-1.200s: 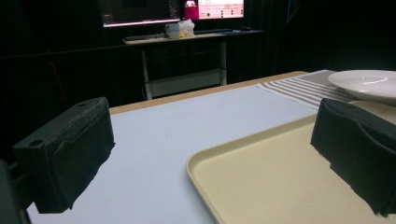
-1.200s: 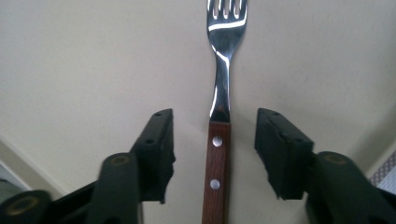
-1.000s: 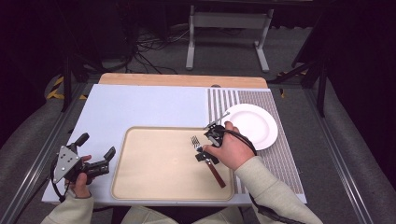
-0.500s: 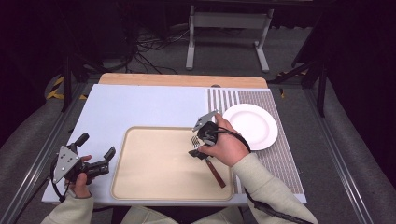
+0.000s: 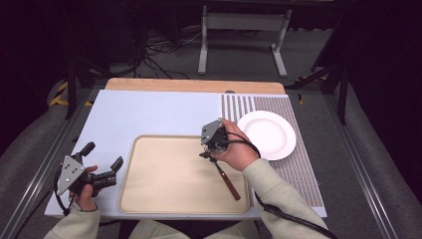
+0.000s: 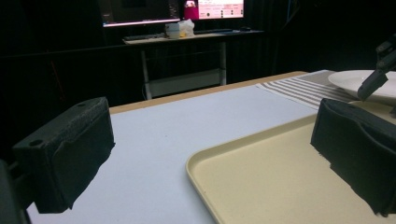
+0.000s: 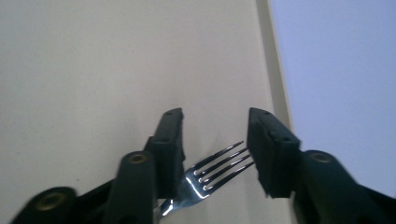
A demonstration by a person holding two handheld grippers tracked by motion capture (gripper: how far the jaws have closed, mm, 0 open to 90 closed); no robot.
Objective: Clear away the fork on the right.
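Straddling fork (image 7: pixel 212 170), jaws just closing

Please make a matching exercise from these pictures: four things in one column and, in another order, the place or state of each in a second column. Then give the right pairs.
Things:
1. fork
2. plate
3. tray
4. left gripper

Places or states:
A. on the striped mat, white
B. between the jaws of the right gripper
C. open, beside the tray
D. beige, on the pale blue board

Pairs: 1-B, 2-A, 3-D, 4-C
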